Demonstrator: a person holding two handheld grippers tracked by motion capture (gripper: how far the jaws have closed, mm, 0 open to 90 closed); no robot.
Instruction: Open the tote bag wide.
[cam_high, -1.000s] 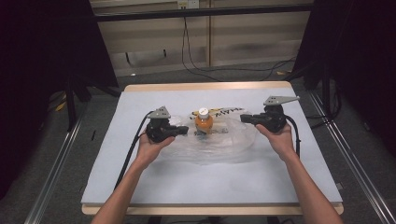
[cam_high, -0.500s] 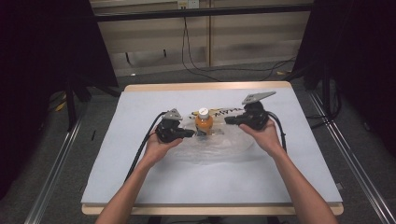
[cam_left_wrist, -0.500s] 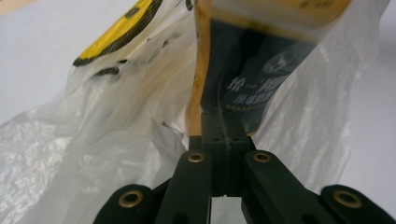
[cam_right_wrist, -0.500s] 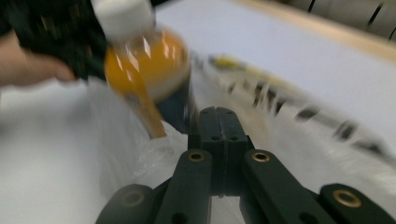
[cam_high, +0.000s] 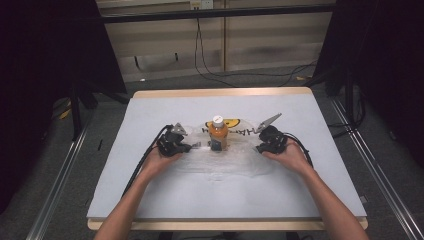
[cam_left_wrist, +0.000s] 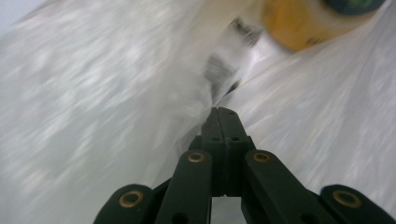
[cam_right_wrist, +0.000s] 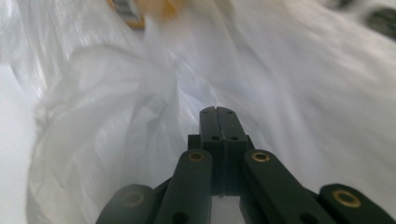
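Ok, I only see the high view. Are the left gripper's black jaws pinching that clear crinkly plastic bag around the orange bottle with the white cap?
Observer: Yes. In the left gripper view, the left gripper has its jaws pressed together, with a fold of the clear crinkly plastic bag rising from their tips.
Operator: And the right one?
Observer: The right gripper is shut too, with bag film all around it. I cannot tell if any film sits between the jaws.
Operator: Where's the bottle in the left gripper view?
Observer: The orange bottle with the white cap shows beyond the jaw tips, up and to the right, blurred.
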